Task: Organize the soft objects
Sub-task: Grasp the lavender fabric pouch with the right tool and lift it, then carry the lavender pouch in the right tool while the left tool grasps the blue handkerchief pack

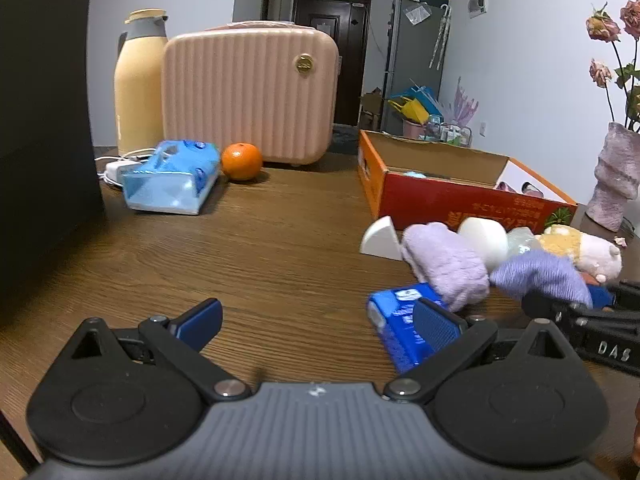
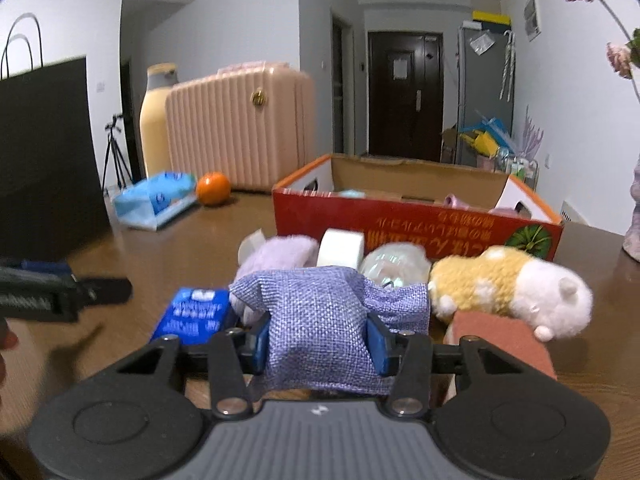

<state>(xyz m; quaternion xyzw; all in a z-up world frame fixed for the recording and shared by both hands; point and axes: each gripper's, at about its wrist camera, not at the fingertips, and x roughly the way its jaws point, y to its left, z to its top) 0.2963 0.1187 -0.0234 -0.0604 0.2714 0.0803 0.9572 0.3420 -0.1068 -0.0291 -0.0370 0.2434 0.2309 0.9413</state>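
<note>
My right gripper (image 2: 318, 340) is shut on a purple woven cloth pouch (image 2: 320, 316), its blue pads pressing both sides. The pouch (image 1: 544, 274) also shows in the left wrist view, with the right gripper (image 1: 568, 308) behind it. Around it lie a lilac fluffy toy (image 2: 280, 254), a yellow and white plush (image 2: 512, 288), a white tape roll (image 2: 342, 246), a clear ball (image 2: 394, 262) and a blue tissue pack (image 2: 192, 314). The red cardboard box (image 2: 416, 224) stands open behind them. My left gripper (image 1: 316, 322) is open above bare table, its right pad in front of the blue tissue pack (image 1: 400, 320).
A pink ribbed case (image 1: 250, 92), a yellow flask (image 1: 140, 84), an orange (image 1: 241, 161) and a light blue tissue pack (image 1: 172, 178) stand at the back left. A black bag (image 1: 44, 120) walls off the left. A vase (image 1: 618, 176) stands at the right. A reddish-brown block (image 2: 508, 340) lies under the plush.
</note>
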